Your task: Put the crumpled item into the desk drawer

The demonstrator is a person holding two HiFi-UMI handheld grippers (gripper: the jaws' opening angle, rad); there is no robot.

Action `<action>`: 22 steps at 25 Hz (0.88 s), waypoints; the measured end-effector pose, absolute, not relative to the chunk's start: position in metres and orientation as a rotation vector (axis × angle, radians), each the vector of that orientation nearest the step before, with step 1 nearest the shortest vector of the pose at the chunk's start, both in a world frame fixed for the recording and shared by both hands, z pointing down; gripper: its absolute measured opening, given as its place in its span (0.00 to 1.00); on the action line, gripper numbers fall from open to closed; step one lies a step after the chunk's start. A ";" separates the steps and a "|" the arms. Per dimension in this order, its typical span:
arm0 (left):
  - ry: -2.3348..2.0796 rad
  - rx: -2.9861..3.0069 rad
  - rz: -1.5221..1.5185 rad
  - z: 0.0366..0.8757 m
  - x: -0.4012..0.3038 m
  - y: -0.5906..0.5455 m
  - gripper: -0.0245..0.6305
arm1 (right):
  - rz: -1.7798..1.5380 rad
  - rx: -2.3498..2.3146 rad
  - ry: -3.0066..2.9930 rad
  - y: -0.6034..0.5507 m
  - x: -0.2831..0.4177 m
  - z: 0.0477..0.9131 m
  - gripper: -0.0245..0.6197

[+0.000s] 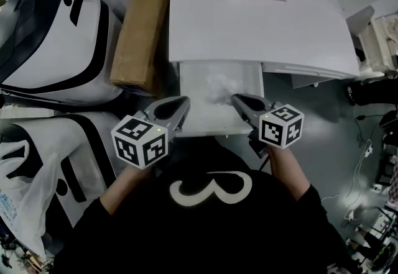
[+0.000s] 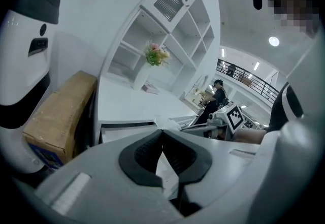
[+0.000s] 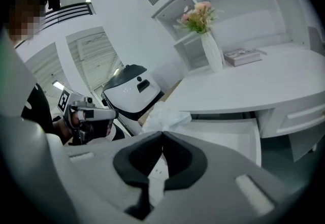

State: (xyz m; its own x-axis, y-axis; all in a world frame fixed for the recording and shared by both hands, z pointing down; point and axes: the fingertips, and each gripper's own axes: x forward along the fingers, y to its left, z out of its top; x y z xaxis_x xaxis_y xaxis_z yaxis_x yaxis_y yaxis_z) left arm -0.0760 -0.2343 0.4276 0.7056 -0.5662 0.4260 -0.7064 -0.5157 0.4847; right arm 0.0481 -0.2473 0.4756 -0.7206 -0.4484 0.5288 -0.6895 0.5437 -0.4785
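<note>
White desk (image 1: 261, 30), drawer (image 1: 202, 118) open | crumpled item (image 1: 221, 87), perhaps tissue, lies inside near its back | your left hand-held gripper (image 1: 184, 104) pressed together, empty | your right hand-held gripper (image 1: 237, 100) likewise, beside the item.

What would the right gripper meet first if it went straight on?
Probably the crumpled white item, lying in the open desk drawer just beyond the right gripper's closed tips; depth is unclear.

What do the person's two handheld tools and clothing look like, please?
The grey left tool and grey right tool look alike: tapering jaws lined in black, a small green light, and a white cube bearing black square markers. The person wears a black top with a white curly print.
</note>
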 end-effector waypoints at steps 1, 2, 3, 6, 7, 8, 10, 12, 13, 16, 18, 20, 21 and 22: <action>-0.966 2.252 0.283 0.432 -0.076 -0.238 0.05 | 0.987 0.931 -2.428 -0.252 0.048 0.482 0.04; -0.967 2.239 0.285 0.436 -0.076 -0.242 0.05 | 0.998 0.925 -2.415 -0.256 0.048 0.488 0.04; -0.968 2.228 0.289 0.440 -0.076 -0.246 0.05 | 1.009 0.919 -2.402 -0.260 0.049 0.495 0.04; -0.973 2.200 0.300 0.453 -0.076 -0.255 0.05 | 1.032 0.899 -2.359 -0.271 0.050 0.516 0.04; -0.976 2.192 0.304 0.456 -0.076 -0.258 0.05 | 1.037 0.892 -2.344 -0.274 0.051 0.523 0.04; -0.978 2.183 0.309 0.460 -0.077 -0.261 0.05 | 1.041 0.885 -2.329 -0.277 0.052 0.530 0.04; -0.983 2.164 0.320 0.469 -0.079 -0.265 0.05 | 1.050 0.871 -2.301 -0.282 0.053 0.544 0.04; -0.988 2.145 0.330 0.478 -0.081 -0.268 0.05 | 1.062 0.856 -2.274 -0.285 0.053 0.558 0.04; -0.990 2.135 0.334 0.483 -0.082 -0.270 0.05 | 1.069 0.848 -2.261 -0.287 0.053 0.565 0.04; -1.004 2.106 0.344 0.494 -0.085 -0.276 0.05 | 1.086 0.830 -2.227 -0.292 0.052 0.584 0.04; -1.016 2.089 0.348 0.500 -0.086 -0.280 0.05 | 1.093 0.821 -2.208 -0.297 0.053 0.595 0.04; -1.027 2.078 0.359 0.506 -0.087 -0.284 0.05 | 1.097 0.811 -2.189 -0.301 0.053 0.605 0.04; -1.031 2.074 0.367 0.510 -0.087 -0.286 0.05 | 1.100 0.805 -2.179 -0.303 0.053 0.611 0.04; -1.033 2.070 0.375 0.513 -0.087 -0.287 0.05 | 1.103 0.800 -2.167 -0.304 0.053 0.618 0.04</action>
State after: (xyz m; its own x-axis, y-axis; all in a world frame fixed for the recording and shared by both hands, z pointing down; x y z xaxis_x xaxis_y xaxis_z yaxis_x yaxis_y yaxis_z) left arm -0.0875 -0.2866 0.5129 0.6268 -0.5464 0.5555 -0.7755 -0.3686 0.5125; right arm 0.0530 -0.3040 0.6178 -0.6562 -0.2489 0.7124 -0.7224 0.4800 -0.4977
